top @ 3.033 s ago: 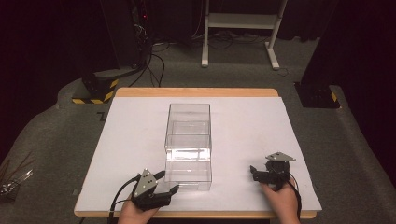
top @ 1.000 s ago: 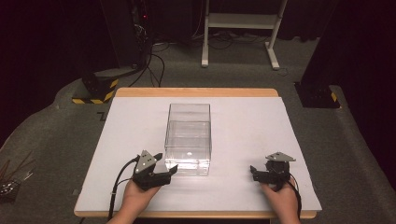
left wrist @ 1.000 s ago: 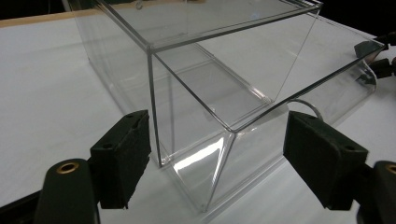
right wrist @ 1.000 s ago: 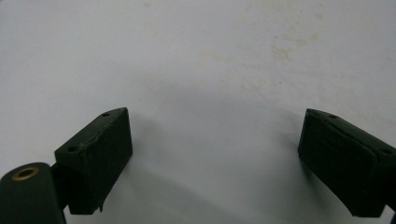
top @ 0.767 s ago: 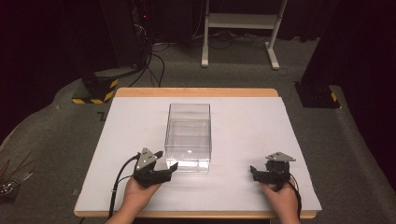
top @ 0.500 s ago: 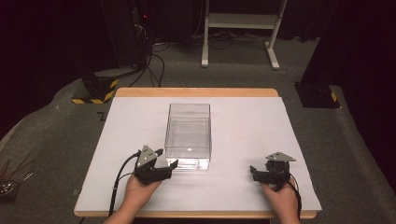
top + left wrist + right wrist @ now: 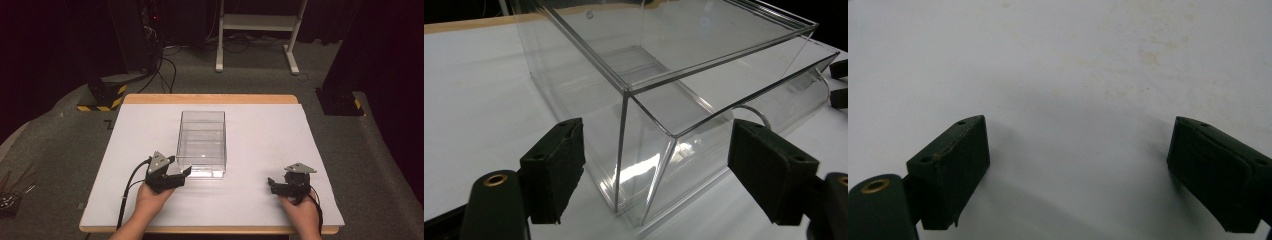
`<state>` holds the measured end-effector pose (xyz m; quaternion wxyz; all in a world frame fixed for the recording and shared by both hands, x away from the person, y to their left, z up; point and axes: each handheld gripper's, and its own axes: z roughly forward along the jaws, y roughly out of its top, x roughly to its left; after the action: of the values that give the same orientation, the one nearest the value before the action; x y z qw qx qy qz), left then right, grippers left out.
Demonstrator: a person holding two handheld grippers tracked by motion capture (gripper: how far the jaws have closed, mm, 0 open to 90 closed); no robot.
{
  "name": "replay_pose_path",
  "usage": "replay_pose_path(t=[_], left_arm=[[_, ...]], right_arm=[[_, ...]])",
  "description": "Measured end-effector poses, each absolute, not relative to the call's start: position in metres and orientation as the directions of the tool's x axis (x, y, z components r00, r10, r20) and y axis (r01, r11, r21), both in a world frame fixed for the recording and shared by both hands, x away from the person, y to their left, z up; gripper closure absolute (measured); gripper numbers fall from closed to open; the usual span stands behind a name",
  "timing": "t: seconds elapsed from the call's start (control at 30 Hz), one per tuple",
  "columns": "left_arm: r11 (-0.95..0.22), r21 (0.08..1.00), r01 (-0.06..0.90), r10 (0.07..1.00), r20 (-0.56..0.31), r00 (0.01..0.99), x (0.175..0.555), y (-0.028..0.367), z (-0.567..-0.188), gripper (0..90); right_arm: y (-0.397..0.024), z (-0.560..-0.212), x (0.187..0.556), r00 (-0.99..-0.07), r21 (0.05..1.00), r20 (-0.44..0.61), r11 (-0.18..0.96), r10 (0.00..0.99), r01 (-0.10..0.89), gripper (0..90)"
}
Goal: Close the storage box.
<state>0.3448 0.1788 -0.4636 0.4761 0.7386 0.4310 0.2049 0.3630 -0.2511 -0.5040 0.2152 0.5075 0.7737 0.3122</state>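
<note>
1. Clear box is sitting open side up near the table's middle, long axis running from the person's edge toward the far edge; it is empty.
2. In the left gripper view, box's near corner is sitting between the jaws, pads apart from its walls on both sides; nothing is being gripped.
3. Left gripper is resting just beside box's near-left corner, jaws wide open & pointing right toward it. Left hand is holding it from behind; its cable is trailing back toward the near edge.
4. Right gripper is sitting well apart from box, near the table's near-right corner, held by right hand. In its own view, jaws are standing wide open over bare white surface, holding nothing.
5. Table is showing a white top w/ a wood rim along far & near edges. Faint stains are showing on the white in the right gripper view.
6. Grey carpet is lying around the table, room dark beyond.
7. Yellow-black striped block is sitting off the far-left corner w/ cables near it; white stand legs are standing farther back. Nothing is standing btw grippers & box.
</note>
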Motion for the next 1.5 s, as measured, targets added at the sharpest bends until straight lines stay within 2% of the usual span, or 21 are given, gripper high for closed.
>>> replay_pose_path(t=[1.17,1.5], left_arm=[[-0.161,0.868,0.47,0.859,-0.111,0.5,0.375,0.172,-0.476,24.8],[-0.145,0.859,0.49,0.864,-0.131,0.486,0.38,0.17,-0.48,29.2]], right_arm=[[-0.251,-0.504,0.363,-0.392,0.702,-0.016,0.29,0.92,0.651,9.9],[-0.251,-0.504,0.363,-0.392,0.702,-0.016,0.29,0.92,0.651,9.9]])
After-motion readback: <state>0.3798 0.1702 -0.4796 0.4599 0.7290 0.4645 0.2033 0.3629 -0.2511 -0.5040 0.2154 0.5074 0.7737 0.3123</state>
